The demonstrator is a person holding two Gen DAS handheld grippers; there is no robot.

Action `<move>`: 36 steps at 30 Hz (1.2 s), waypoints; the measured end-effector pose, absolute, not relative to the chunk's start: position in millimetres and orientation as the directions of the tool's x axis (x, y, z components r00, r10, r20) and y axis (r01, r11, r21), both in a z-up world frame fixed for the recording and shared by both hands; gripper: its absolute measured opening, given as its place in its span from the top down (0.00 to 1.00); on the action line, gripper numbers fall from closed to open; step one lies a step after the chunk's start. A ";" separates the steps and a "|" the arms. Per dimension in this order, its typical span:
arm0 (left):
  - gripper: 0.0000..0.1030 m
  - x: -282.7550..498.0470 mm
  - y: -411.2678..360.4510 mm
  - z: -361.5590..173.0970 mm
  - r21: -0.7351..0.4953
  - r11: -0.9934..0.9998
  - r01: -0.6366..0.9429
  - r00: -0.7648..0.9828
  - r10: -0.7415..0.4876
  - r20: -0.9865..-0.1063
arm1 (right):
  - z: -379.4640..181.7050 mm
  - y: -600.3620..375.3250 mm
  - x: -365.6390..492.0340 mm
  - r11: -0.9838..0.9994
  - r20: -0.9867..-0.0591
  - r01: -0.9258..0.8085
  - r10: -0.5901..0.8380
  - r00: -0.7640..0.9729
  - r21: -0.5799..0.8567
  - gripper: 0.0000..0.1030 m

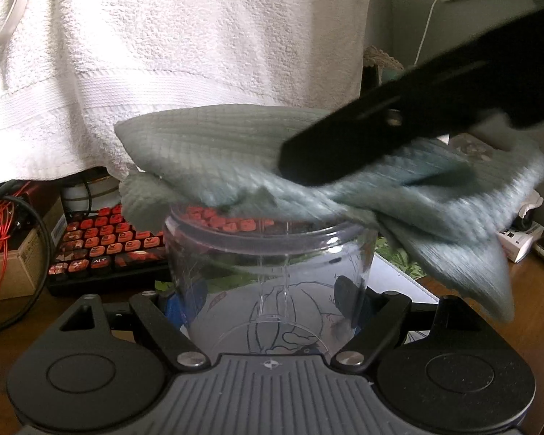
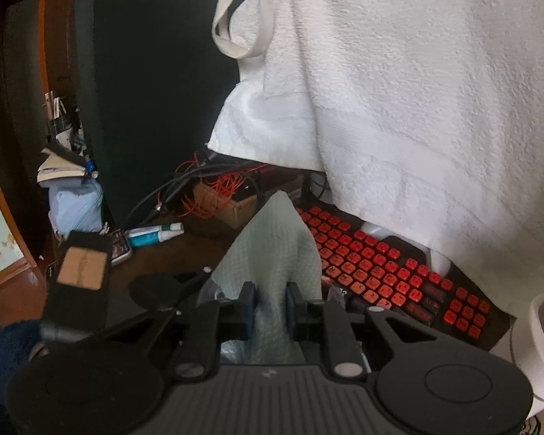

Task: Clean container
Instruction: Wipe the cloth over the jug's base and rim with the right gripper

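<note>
A clear plastic container (image 1: 268, 253) stands upright between the fingers of my left gripper (image 1: 268, 290), which is shut on its sides. A grey-green waffle cloth (image 1: 217, 152) lies bunched across the container's open rim and hangs off to the right. A black finger (image 1: 344, 145) of my right gripper reaches in from the upper right over the cloth. In the right wrist view, my right gripper (image 2: 270, 308) is shut on a peak of the cloth (image 2: 272, 246). The container's inside is hidden by the cloth.
A white towel (image 1: 163, 54) hangs close behind the container. A black keyboard with red keys (image 1: 101, 243) lies on the wooden desk (image 1: 526, 326), next to a cardboard box with orange wires (image 1: 7, 253). A drawing pad (image 1: 399, 279) lies under the container. A tube (image 2: 152, 235) lies at the left.
</note>
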State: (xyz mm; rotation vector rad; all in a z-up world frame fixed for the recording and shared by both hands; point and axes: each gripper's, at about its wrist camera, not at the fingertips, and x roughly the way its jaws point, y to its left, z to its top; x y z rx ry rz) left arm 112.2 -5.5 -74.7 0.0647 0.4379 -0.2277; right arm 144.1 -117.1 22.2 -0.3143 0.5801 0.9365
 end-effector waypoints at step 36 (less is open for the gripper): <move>0.19 114.9 -6.6 -75.6 0.007 0.972 0.233 0.877 -0.207 -0.434 | 21.6 -106.8 151.1 0.567 -0.602 -0.823 0.650 0.465 -0.024 0.84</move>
